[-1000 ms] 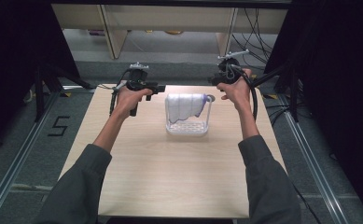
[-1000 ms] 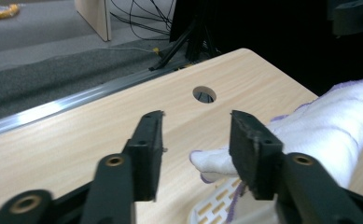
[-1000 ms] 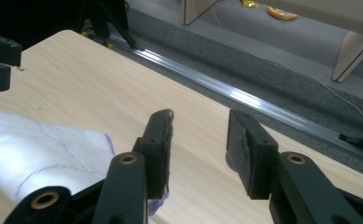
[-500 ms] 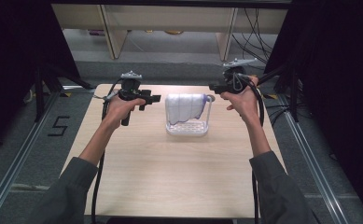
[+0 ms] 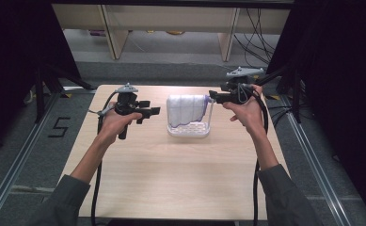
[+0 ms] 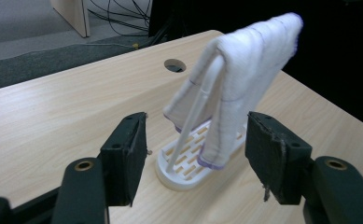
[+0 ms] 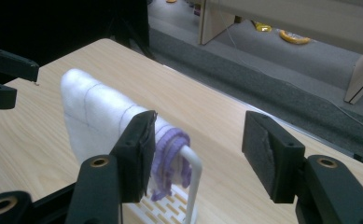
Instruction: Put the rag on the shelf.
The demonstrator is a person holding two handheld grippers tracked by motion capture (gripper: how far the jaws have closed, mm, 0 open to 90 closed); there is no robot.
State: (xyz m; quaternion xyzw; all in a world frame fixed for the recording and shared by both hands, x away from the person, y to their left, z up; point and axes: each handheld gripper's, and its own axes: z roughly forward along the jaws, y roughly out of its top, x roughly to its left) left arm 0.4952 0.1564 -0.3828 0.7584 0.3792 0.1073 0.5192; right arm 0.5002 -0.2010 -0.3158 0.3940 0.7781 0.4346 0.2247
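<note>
While both tongs stand apart and empty, having just been opening, entries run near to far: left tongs (image 5: 153,112) and right tongs (image 5: 213,97), either side of the white rack (image 5: 188,129) mid-table (image 5: 171,188). White cloth (image 5: 185,109) with purple edging hangs over its rail. Advice: withdraw level, clear of the cloth, so nothing drags it off. Hard to make out: the rack's far side, behind the cloth.

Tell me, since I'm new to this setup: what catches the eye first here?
A white towel with purple edging hangs over a white rack at the far middle of the wooden table. The left gripper and right gripper flank it, jaws open and holding nothing.
</note>
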